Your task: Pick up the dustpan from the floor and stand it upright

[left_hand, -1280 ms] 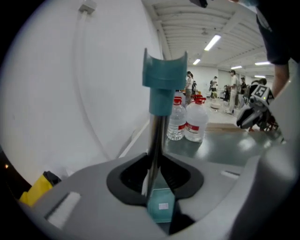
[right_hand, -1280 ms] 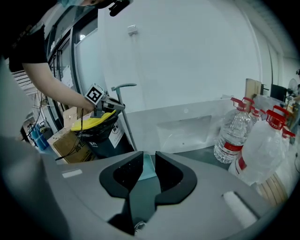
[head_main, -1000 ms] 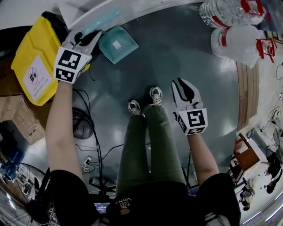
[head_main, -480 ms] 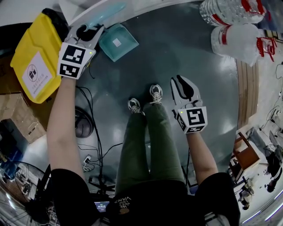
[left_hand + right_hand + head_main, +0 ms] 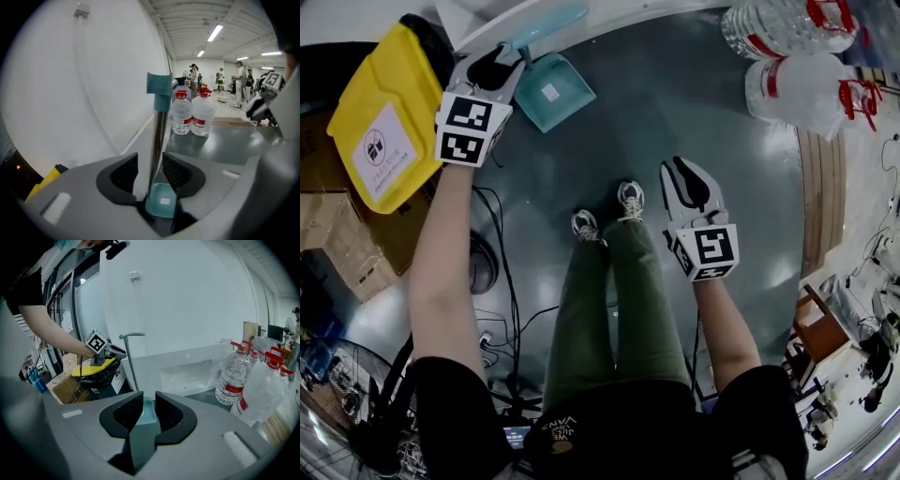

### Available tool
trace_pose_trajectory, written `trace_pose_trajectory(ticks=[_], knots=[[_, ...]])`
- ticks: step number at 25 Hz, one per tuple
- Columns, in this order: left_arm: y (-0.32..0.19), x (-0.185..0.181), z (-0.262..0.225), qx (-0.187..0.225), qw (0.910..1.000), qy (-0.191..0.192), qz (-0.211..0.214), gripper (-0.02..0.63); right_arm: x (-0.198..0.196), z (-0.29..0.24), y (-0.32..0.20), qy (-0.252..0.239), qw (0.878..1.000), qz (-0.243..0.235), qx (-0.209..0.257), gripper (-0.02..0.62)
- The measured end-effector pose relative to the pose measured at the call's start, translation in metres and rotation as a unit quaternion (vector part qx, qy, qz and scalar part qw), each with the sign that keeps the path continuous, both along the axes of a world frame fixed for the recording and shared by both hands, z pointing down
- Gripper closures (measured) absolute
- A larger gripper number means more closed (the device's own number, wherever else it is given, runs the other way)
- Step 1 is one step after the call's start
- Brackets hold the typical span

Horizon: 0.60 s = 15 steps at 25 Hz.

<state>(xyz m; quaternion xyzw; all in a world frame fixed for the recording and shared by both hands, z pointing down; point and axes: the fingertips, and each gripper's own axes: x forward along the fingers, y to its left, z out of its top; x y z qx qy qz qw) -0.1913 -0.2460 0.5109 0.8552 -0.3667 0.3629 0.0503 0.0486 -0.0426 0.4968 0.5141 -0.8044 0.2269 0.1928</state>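
Left hand-held gripper (image 5: 497, 58) edged right, jaws just opening round the pole (image 5: 158, 136) of the teal plastic dustpan (image 5: 551, 91) — likely leaving it upright — right hand-held gripper (image 5: 677, 172) narrow, empty.

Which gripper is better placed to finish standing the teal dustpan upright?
The left gripper. Its jaws, which have just been opening, straddle the upright handle of the dustpan. The right gripper hangs empty over the floor near the person's shoes, well away from the dustpan.
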Motion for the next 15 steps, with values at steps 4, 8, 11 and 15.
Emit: trace_pose_trajectory(ticks=[4,8,11,15], knots=[[0.012,-0.002,-0.004,-0.002,0.9999,0.003,-0.009,0.433,-0.002,-0.010,0.000,-0.004,1.000,0.001,0.006,0.514],[0.025,-0.001,-0.024,0.014,0.9993,0.018,-0.028,0.433,-0.006,-0.026,-0.002,-0.009,1.000,-0.001,0.017,0.514],[0.040,0.003,-0.049,0.031,0.9977,0.041,-0.044,0.433,-0.010,-0.043,-0.002,-0.014,1.000,-0.003,0.027,0.514],[0.066,0.009,-0.089,0.050,0.9951,0.064,-0.057,0.434,-0.015,-0.077,-0.002,-0.019,0.999,-0.008,0.045,0.514]])
